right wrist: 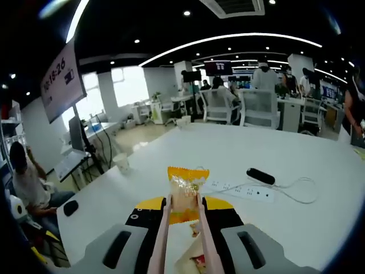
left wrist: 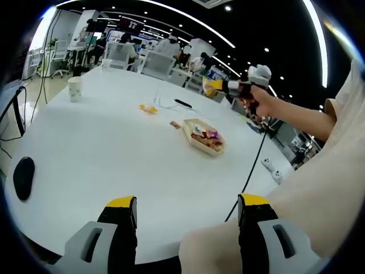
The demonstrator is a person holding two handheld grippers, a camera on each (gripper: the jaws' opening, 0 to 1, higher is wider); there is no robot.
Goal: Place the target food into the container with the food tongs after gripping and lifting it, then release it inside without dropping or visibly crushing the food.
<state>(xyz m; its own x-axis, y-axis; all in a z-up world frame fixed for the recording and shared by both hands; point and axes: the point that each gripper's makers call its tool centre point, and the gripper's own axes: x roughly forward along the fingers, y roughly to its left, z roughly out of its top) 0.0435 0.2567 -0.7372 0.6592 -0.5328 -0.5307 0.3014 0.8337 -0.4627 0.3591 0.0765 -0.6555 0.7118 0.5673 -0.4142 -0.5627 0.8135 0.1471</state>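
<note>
So the wrapped snack is pinched by pink food tongs, clamped in the right gripper, and held high over the white table. The food tray waits below. The left gripper is held wide open, nothing gripped.

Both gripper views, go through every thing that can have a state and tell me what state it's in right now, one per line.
Left hand-held gripper: open, jaws apart, nothing between them.
Right hand-held gripper: shut on the tongs.
Tongs: closed on the snack packet.
Snack packet: wrapped, lifted off the table.
Container: on the table, holding several snacks.
Paper cup: upright.
Power strip: flat on the table.
</note>
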